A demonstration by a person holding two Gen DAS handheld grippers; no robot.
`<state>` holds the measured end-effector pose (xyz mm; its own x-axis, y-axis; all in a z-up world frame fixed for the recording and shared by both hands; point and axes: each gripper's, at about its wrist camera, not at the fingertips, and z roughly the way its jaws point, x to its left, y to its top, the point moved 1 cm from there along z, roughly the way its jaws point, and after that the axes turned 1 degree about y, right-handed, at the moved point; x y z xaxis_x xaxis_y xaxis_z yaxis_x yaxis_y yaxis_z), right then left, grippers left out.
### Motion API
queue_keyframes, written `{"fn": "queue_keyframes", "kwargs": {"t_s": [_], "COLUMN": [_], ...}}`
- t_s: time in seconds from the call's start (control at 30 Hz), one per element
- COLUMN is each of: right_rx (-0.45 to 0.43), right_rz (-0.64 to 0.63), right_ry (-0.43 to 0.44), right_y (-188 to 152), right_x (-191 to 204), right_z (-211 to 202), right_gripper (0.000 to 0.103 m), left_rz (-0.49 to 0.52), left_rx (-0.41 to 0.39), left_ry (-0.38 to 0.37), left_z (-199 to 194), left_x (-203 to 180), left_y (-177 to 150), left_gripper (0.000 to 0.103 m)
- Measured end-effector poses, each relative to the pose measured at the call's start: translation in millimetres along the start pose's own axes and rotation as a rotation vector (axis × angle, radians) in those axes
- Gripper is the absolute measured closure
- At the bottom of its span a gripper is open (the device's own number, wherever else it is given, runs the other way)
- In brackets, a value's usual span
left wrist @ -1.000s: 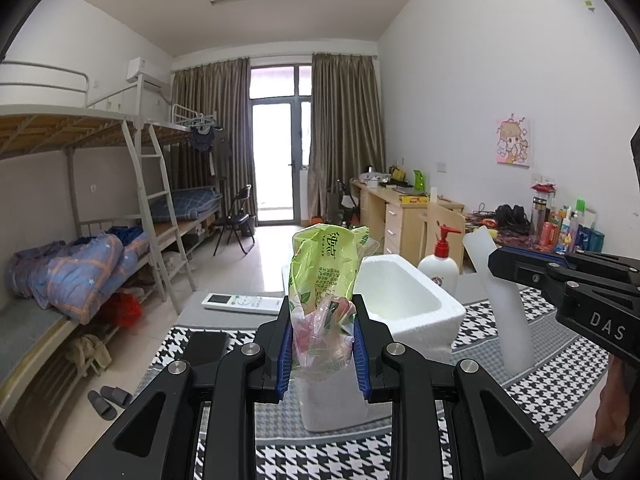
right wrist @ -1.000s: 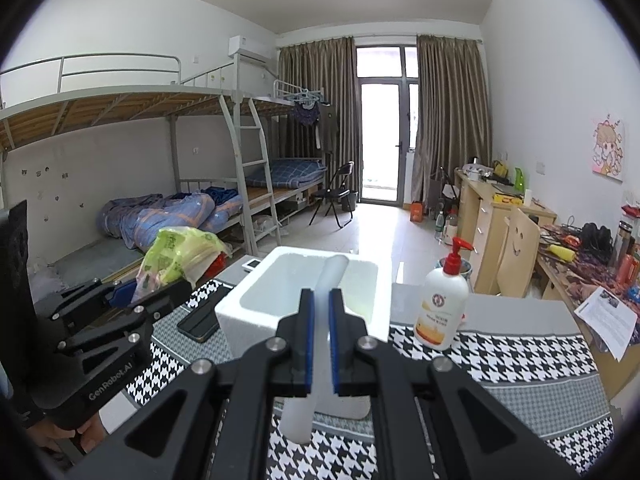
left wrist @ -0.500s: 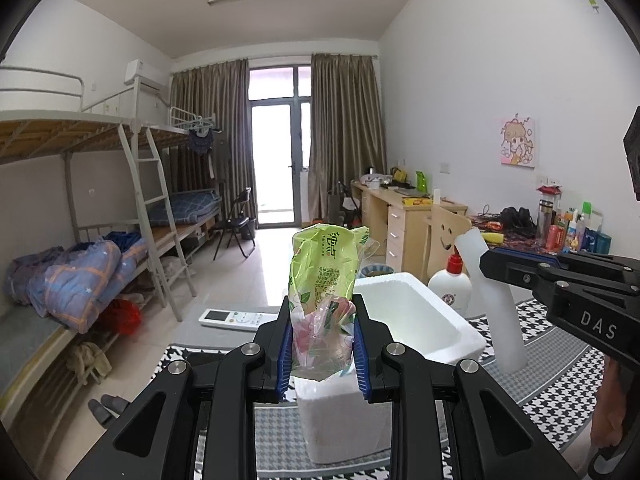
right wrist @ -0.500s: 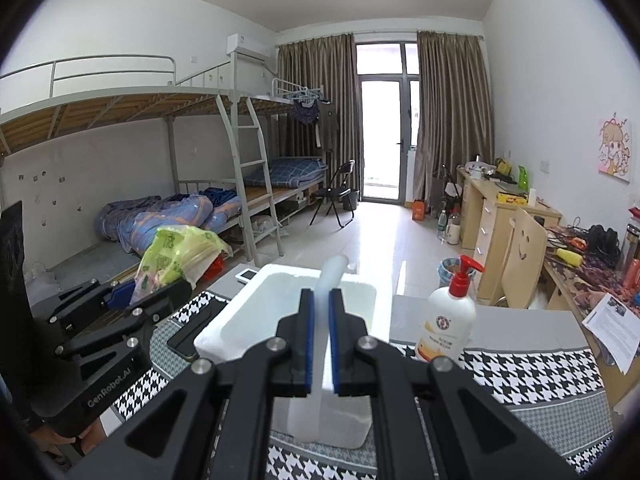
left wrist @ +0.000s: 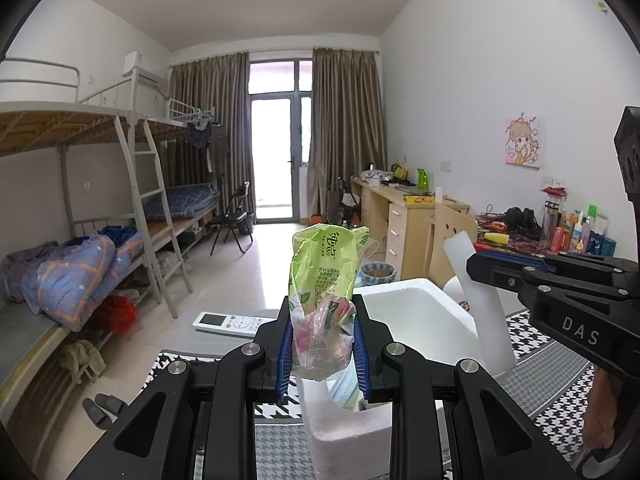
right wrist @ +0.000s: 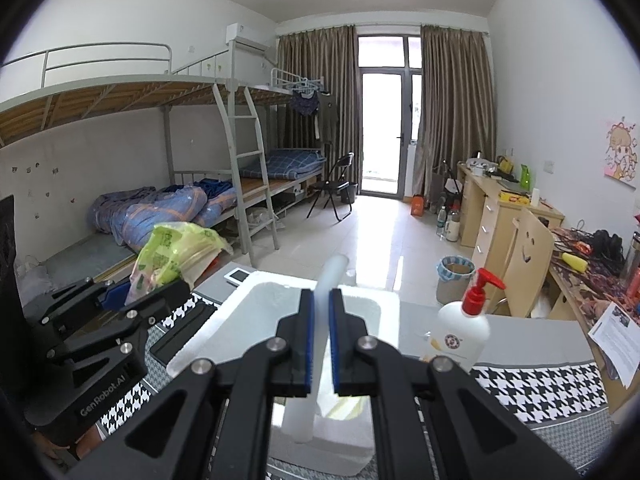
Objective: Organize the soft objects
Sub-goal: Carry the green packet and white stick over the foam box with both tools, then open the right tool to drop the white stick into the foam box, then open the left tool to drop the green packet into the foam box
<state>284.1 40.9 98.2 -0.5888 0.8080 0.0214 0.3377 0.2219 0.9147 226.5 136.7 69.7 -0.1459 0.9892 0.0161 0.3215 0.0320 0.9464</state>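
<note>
The left hand-held gripper [left wrist: 323, 347] at lower centre clamps a crumpled green plastic bag [left wrist: 323, 280] above the open white foam box [left wrist: 416, 312]. The right hand-held gripper [right wrist: 320, 342] pinches a thin white foam strip [right wrist: 326, 292] (standing upright) over that box on the houndstooth-covered desk [right wrist: 536, 384], near a white red-topped pump bottle [right wrist: 464, 330].

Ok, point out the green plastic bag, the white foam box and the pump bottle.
green plastic bag [left wrist: 322, 268]: left wrist view, on its printed upper part.
white foam box [right wrist: 240, 314]: right wrist view, on its left rim.
pump bottle [right wrist: 460, 336]: right wrist view, on its white body.
</note>
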Motion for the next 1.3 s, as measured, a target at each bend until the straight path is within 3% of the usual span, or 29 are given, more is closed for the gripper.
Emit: {"fn": "queue_keyframes", "kwargs": {"t_s": [0.63, 0.7, 0.77, 0.83, 0.87, 1.3], "right_rx": [0.022, 0.033, 0.052, 0.026, -0.003, -0.028], "right_rz": [0.003, -0.003, -0.012, 0.000, -0.004, -0.037], "right_ry": [0.006, -0.008, -0.029, -0.031, -0.033, -0.038], "right_y": [2, 2, 1, 1, 1, 0], "right_x": [3, 4, 5, 3, 4, 0], "right_z": [21, 25, 27, 22, 16, -3], "right_gripper": [0.093, 0.087, 0.067, 0.021, 0.017, 0.015], "left_rz": [-0.017, -0.019, -0.023, -0.026, -0.028, -0.026], "left_rx": [0.000, 0.000, 0.000, -0.001, -0.001, 0.009], "left_ry": [0.028, 0.031, 0.033, 0.037, 0.038, 0.031], "left_z": [-3, -4, -4, -4, -4, -3], "left_x": [3, 4, 4, 5, 6, 2], "left_y": [0, -1, 0, 0, 0, -1], "left_gripper": [0.076, 0.076, 0.076, 0.076, 0.076, 0.076]}}
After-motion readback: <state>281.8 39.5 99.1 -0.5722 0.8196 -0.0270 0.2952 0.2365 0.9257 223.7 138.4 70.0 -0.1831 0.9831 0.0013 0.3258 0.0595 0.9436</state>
